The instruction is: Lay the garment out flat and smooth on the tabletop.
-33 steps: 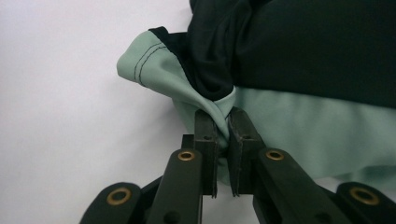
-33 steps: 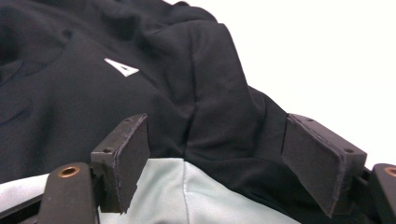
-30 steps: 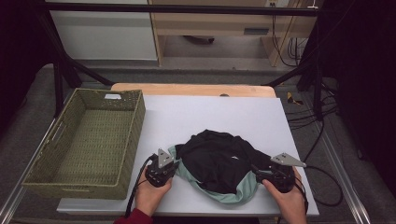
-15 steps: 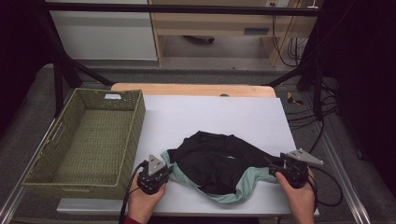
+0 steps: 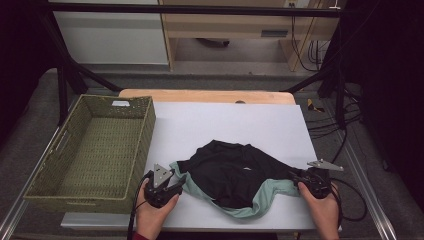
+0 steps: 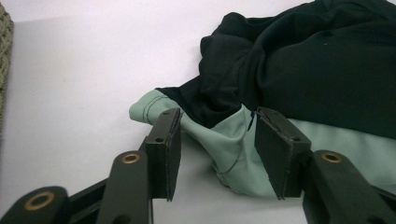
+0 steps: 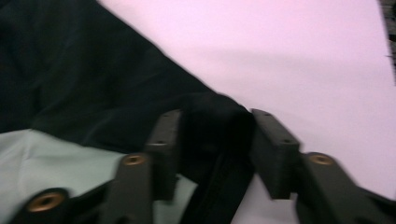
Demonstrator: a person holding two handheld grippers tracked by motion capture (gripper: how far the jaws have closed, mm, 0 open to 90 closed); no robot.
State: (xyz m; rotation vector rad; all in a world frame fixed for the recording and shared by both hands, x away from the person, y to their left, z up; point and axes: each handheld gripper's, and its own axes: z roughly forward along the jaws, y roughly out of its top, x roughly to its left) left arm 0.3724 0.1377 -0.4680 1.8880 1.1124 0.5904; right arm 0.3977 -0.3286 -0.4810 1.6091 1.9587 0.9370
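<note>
A black garment (image 5: pixel 227 172) with a mint-green hem (image 5: pixel 260 200) lies spread on the white table (image 5: pixel 225 125), near its front edge. My left gripper (image 5: pixel 178 183) is at the garment's left corner. In the left gripper view its jaws (image 6: pixel 215 140) have just been opening and stand apart, with a loose green fold (image 6: pixel 224 144) between them. My right gripper (image 5: pixel 296 178) is at the right corner. Its jaws (image 7: pixel 215 140) have just been closing around a black fold (image 7: pixel 215 126), still wide apart.
A woven green basket (image 5: pixel 146 131) stands at the left of the table, beside my left hand. A wooden board (image 5: pixel 205 96) edges the far side. Cables (image 5: pixel 350 200) trail off the table at the right.
Both hands have moved outward, the right one farther, and the garment now lies stretched wider. The left jaws have opened off the green corner.
</note>
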